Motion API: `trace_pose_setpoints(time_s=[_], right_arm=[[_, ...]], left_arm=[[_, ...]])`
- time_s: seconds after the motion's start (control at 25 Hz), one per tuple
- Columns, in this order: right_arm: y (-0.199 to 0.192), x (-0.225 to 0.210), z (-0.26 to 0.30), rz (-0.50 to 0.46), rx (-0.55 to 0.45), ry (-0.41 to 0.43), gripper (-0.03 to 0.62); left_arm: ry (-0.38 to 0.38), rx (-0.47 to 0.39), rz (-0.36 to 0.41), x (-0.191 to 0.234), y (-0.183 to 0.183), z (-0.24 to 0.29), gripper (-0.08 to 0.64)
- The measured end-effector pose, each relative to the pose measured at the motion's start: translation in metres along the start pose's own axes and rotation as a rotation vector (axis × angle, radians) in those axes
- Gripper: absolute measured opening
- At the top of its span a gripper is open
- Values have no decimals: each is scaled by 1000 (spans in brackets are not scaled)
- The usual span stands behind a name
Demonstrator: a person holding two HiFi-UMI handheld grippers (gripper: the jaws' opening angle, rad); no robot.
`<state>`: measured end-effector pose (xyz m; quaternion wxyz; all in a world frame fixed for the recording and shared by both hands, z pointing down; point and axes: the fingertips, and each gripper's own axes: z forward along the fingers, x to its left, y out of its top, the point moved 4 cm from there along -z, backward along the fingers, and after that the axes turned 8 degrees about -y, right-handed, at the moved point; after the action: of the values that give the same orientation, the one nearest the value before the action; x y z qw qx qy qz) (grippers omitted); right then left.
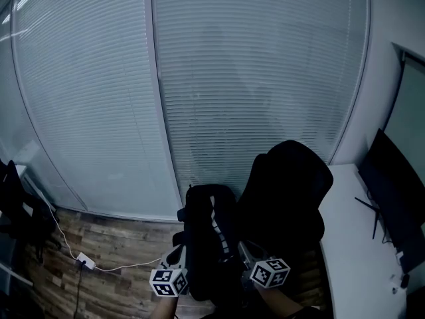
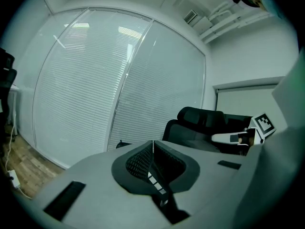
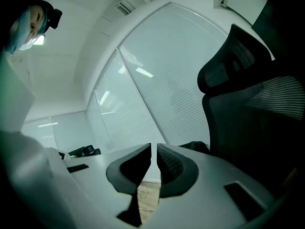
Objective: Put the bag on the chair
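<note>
A black bag [image 1: 207, 234] with a white dashed stripe hangs upright just left of the black office chair [image 1: 289, 185]. My left gripper [image 1: 178, 254] is at the bag's lower left. In the left gripper view its jaws [image 2: 152, 143] are closed on a black strap [image 2: 156, 182] with white marks. My right gripper [image 1: 247, 252] sits between bag and chair. Its jaws [image 3: 154, 147] stand almost together with a thin slit, and nothing shows between them. The chair's mesh back [image 3: 248, 94] rises to their right.
A glass wall with blinds [image 1: 199, 78] stands behind the chair. A white desk [image 1: 348, 244] with a dark monitor [image 1: 398, 205] runs along the right. A power strip with its cable [image 1: 85, 261] lies on the wooden floor at the left, beside dark furniture [image 1: 16, 211].
</note>
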<state>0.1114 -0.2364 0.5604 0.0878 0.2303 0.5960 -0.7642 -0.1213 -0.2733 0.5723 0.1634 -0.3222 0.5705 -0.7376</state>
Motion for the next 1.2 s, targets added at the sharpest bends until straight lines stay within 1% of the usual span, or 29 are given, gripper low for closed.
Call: trace_pose_setpoints(time_s=[0.2,0.36,0.48,0.64,0.88,1.08,1.2], right_arm=[[-9,20,-21,4,-12,11,64],[-18,35,-40,-9,-18,12,64],[-28,45,-53,-10,-17,6,64],[-41,50,-67,-7,-4,-12,63],[-58,58,-85,-9,16,-25,61],[-62,62,-90,-21,25,-26,60],[-60,61,-95,-18,16,-27,59]], left_arm=[[-44,-17,-12,-7,1,-29,21],[-56,-25,-12,-10,-4,-55,20],[-61,-19,-11,-11,-9,-74,20],[-67,-8,10,-13,-16,-89,20],[-86,10,11,-20,-27,-113,20],[-70,5,22,-17,-37,-126,20],[-65,3,8,-25,-36,-132,20]])
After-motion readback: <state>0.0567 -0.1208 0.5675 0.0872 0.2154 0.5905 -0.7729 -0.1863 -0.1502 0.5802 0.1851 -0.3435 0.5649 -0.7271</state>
